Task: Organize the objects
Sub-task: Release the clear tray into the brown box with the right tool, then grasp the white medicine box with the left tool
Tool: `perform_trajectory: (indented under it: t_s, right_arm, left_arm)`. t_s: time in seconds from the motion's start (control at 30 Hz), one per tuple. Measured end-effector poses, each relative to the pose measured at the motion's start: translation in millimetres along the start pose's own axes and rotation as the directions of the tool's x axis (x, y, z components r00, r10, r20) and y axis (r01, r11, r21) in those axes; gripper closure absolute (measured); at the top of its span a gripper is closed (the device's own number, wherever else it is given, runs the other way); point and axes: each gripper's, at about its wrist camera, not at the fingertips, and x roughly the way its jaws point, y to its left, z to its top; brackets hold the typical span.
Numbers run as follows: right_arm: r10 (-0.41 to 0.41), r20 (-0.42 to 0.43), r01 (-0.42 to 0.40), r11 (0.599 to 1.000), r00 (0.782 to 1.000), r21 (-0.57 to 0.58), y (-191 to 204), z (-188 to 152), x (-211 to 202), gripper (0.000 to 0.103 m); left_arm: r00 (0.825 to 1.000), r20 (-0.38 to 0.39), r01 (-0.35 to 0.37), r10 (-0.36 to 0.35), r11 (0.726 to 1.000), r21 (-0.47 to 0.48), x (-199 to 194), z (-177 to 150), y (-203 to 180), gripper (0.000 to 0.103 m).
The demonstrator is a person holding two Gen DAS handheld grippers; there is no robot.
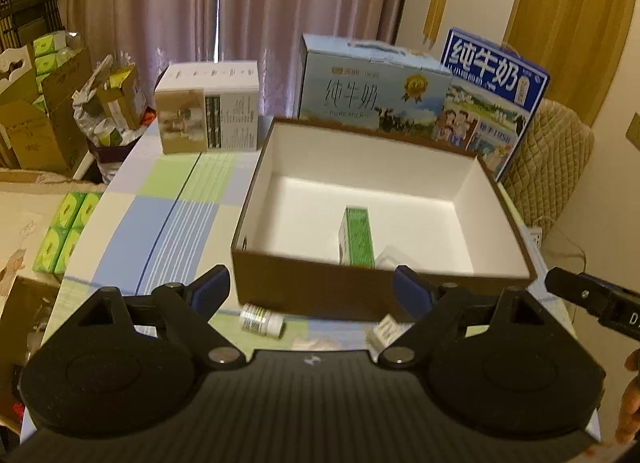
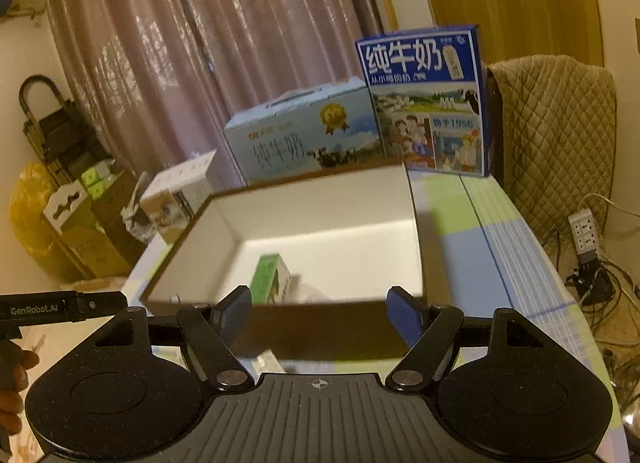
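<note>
Brown box (image 1: 320,291) with one green carton (image 1: 357,237) inside; two grippers (image 1: 312,289) (image 2: 320,313), both spread, empty.

2 milk cartons (image 1: 374,91), curtain (image 1: 180,3), quilted chair (image 2: 556,119), power strip (image 2: 585,231)

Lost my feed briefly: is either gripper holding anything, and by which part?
Nothing. Left gripper and right gripper are both open and empty before the brown box.

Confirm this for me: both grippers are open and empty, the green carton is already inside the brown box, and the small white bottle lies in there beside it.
One thing is off: the small white bottle is not in the brown box. The left wrist view shows it lying on the tablecloth in front of the box. The rest holds: the green carton is inside, and the left gripper and right gripper are open and empty.
</note>
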Motion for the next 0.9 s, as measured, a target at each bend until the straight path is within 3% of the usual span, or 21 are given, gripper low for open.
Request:
perform_trajectory:
  t_s: [0.4, 0.57, 0.9]
  right_arm:
    - [-0.033, -0.170, 0.028, 0.999, 0.985, -0.035, -24.8, -48.5, 18.1, 0.031]
    - [-0.033, -0.220, 0.038, 0.999, 0.975, 0.020, -40.0, -55.8, 31.0, 0.031]
    - [-0.068, -0.272, 0.072, 0.997, 0.960, 0.008, -49.4, -61.8, 41.8, 0.031]
  left_arm:
    - [0.991, -0.132, 0.018, -0.008, 0.997, 0.074, 23.5, -47.6, 18.8, 0.017]
    - [0.978, -0.208, 0.004, 0.011, 0.997, 0.071, 43.9, -62.2, 33.4, 0.017]
    - [0.953, -0.303, 0.021, 0.018, 0.992, 0.125, 67.8, -85.2, 27.5, 0.017]
